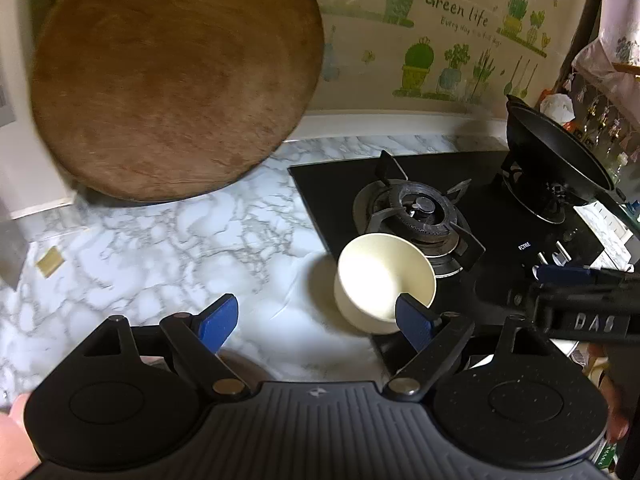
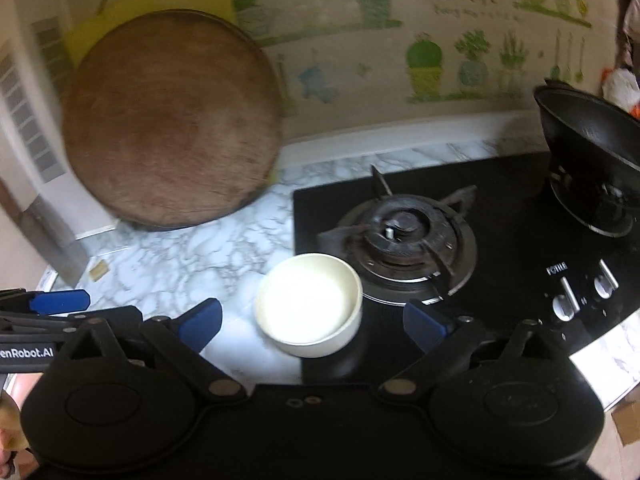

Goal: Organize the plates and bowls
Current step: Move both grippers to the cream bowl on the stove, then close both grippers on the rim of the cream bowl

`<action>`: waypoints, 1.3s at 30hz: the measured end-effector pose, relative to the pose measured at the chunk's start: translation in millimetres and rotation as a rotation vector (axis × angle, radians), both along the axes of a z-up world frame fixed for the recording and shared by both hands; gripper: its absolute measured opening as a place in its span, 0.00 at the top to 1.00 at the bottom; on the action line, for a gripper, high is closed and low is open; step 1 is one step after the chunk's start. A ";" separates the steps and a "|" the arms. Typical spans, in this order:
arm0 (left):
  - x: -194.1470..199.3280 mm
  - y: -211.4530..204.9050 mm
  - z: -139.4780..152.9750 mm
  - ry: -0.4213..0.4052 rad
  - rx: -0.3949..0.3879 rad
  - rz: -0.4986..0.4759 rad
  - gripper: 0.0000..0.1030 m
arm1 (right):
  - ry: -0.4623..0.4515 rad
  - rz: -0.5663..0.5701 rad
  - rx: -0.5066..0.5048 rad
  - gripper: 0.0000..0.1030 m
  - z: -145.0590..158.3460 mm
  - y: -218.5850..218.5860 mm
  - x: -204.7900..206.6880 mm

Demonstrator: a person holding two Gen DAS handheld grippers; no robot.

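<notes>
The right gripper [image 2: 312,326] has its blue fingers wide apart, holding nothing. The white bowl [image 2: 309,305] sits just in front of it, between the fingers but not touching them. The bowl stands half on the black stove [image 2: 500,216], at its near left edge. The left gripper [image 1: 316,322] is spread wide too, with the bowl [image 1: 384,280] by its right finger.
</notes>
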State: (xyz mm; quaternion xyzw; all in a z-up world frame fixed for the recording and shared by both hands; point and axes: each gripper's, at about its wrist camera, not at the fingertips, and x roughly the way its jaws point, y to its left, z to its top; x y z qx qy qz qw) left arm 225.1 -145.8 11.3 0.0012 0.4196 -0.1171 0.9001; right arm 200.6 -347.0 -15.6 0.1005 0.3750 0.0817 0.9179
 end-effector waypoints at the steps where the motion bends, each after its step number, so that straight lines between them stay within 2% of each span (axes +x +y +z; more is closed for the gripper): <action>1: 5.1 -4.7 -2.6 0.004 0.007 -0.001 0.16 | 0.008 -0.006 0.001 0.05 -4.0 -2.8 3.5; 10: 57.0 -37.5 -35.3 0.041 0.110 0.019 0.16 | 0.097 -0.015 -0.026 0.06 -44.1 -6.2 37.7; 15: 81.6 -46.5 -56.6 0.101 0.118 0.028 0.16 | 0.131 0.002 -0.036 0.08 -59.9 -1.8 52.9; 22: 101.4 -61.5 -79.5 0.131 0.156 0.025 0.16 | 0.165 0.029 -0.066 0.12 -76.0 4.6 69.5; 30: 113.9 -68.9 -99.7 0.178 0.156 0.017 0.17 | 0.200 0.057 -0.079 0.23 -90.9 10.8 81.7; 31: 114.7 -69.3 -101.0 0.182 0.155 0.020 0.19 | 0.204 0.058 -0.079 0.24 -92.0 11.1 83.0; 34: 117.9 -69.3 -104.4 0.205 0.139 0.019 0.38 | 0.214 0.067 -0.081 0.28 -95.4 12.4 86.4; 35: 118.8 -69.1 -105.2 0.211 0.137 0.020 0.41 | 0.217 0.068 -0.081 0.30 -96.4 12.6 87.3; 36: 119.4 -69.2 -105.6 0.213 0.135 0.020 0.41 | 0.221 0.070 -0.082 0.33 -97.2 12.8 88.4; 39: 119.8 -70.3 -106.4 0.210 0.133 0.011 0.55 | 0.226 0.078 -0.080 0.43 -99.1 13.5 90.9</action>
